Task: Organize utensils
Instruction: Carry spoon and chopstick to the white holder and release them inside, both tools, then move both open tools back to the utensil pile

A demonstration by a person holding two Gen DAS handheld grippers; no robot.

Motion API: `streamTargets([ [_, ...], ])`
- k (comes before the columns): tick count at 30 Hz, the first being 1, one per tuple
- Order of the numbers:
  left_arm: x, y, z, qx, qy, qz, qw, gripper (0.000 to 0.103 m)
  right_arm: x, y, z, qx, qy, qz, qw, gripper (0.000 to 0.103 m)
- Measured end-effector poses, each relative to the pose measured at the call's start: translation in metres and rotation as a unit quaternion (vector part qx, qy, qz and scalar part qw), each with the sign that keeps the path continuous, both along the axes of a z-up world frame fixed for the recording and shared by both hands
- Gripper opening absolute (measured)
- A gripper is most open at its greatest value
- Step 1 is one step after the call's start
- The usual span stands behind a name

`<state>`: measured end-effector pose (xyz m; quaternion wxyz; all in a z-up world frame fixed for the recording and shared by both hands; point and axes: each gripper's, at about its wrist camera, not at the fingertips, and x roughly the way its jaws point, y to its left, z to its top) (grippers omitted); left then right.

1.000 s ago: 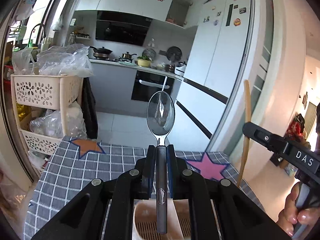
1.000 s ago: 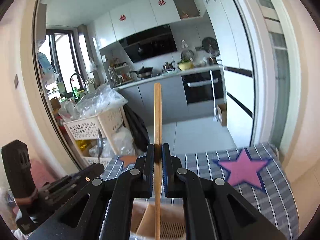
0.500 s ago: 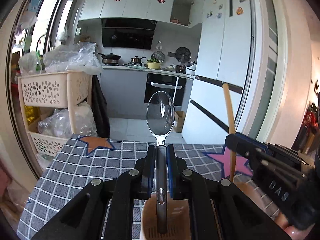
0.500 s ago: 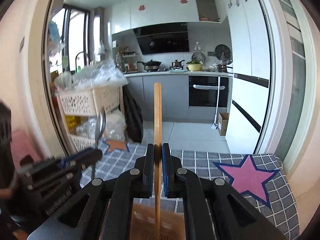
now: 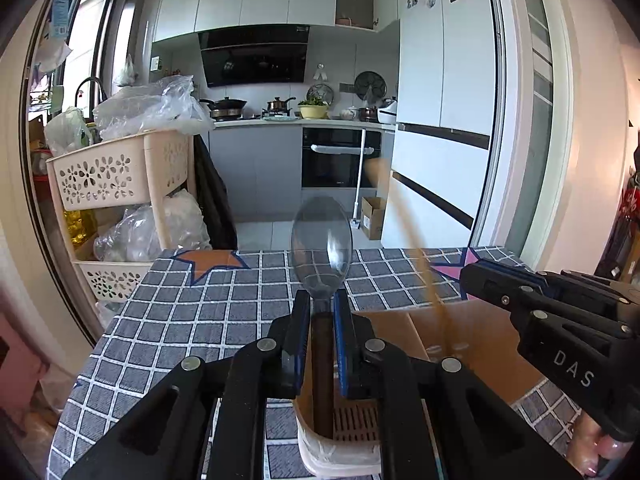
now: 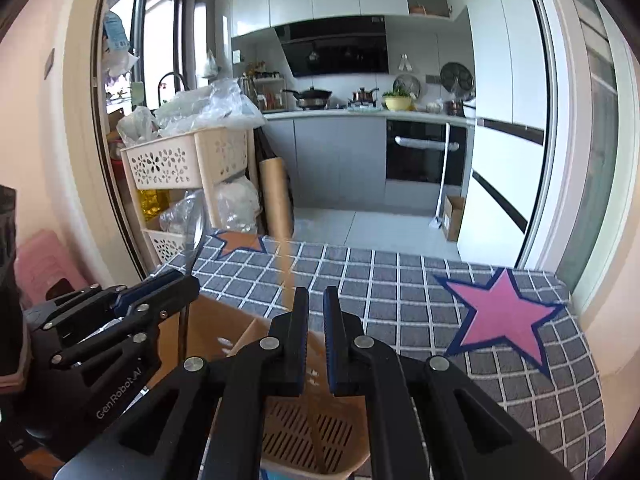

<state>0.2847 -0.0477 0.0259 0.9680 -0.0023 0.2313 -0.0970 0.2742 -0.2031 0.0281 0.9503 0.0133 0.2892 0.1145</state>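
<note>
Left gripper fingers hold the stiff, slick metal spoon by its neck, handle inside the beige utensil holder; grip firmly there. Your right gripper fingers stand nearly closed, with the blurred wooden stick beside them, hold unclear.

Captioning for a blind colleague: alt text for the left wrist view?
Left gripper clamps a spoon, bowl up, handle pointing down into a beige slotted holder on a checked tablecloth. At right, the right gripper and a blurred wooden stick above a cardboard box.
</note>
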Motion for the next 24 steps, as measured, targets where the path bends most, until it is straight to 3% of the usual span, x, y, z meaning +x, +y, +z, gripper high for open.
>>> streamTargets([
  [4, -0.004, 0.0, 0.001, 0.008, 0.002, 0.003, 1.0, 0.044, -0.003, -0.008, 0.004, 0.018, 0.014, -0.008, 1.0, 0.013],
  [9, -0.01, 0.008, 0.01, -0.008, 0.003, 0.014, 0.9999, 0.044, -0.017, -0.018, 0.02, 0.032, 0.011, -0.021, 0.999, 0.034],
  [14, -0.031, 0.019, 0.028, -0.022, -0.007, 0.013, 0.9996, 0.045, -0.038, -0.032, 0.037, 0.059, 0.018, -0.038, 0.997, 0.042],
  [15, -0.037, 0.022, 0.031, -0.025, -0.008, 0.012, 0.9996, 0.053, -0.042, -0.034, 0.039, 0.065, 0.02, -0.039, 0.997, 0.044],
  [16, -0.042, 0.024, 0.033, -0.027, -0.005, 0.012, 0.9996, 0.102, -0.05, -0.037, 0.041, 0.072, 0.023, -0.042, 0.996, 0.045],
  [19, -0.062, 0.036, 0.039, -0.035, -0.003, 0.028, 0.999, 0.103, -0.068, -0.041, 0.047, 0.09, 0.029, -0.046, 0.994, 0.053],
  [23, -0.089, 0.052, 0.041, -0.035, 0.031, 0.026, 0.9986, 0.103, -0.102, -0.046, 0.052, 0.105, 0.035, -0.051, 0.993, 0.085],
  [24, -0.096, 0.056, 0.04, -0.033, 0.042, 0.03, 0.9981, 0.103, -0.111, -0.047, 0.053, 0.108, 0.035, -0.053, 0.992, 0.085],
])
